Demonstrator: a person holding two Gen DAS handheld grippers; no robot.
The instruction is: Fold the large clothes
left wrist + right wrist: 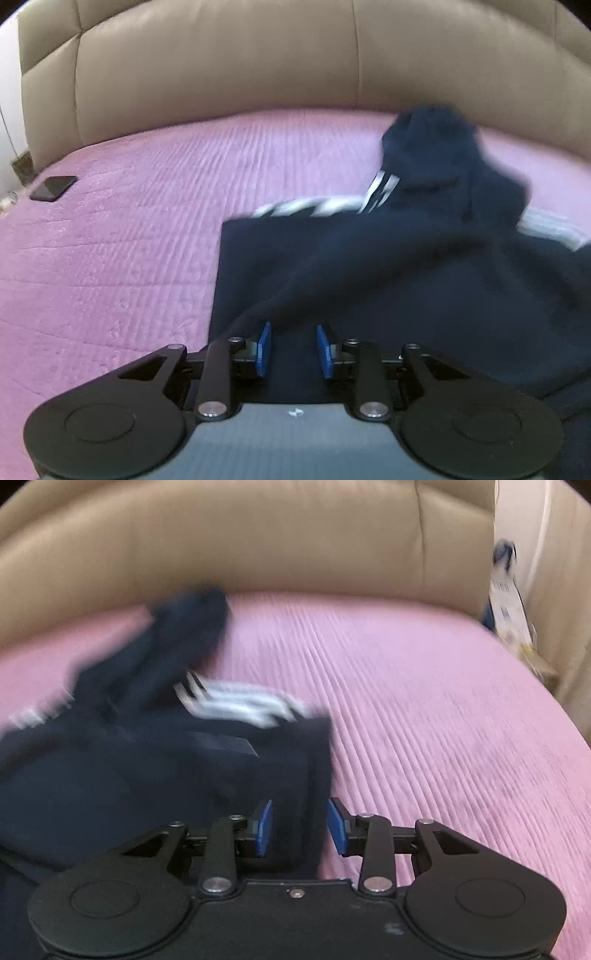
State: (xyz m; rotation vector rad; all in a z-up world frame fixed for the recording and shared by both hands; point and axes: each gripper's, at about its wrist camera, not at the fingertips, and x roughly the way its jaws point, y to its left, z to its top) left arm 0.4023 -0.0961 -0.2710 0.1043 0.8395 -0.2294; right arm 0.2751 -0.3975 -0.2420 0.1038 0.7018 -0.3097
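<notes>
Here, one navy garment (369, 266) and one phone (53, 187) lie on the bed (129, 240). Both the left gripper (294, 349) and right gripper (300, 827) sit low over the garment's near edge, jaws parted, holding nothing.

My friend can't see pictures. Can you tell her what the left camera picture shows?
A dark navy garment with white stripes lies partly folded on a pink bedspread, with the left tool open just above its near edge. A black phone rests at the far left of the bed, and a tan padded headboard stands behind.
</notes>
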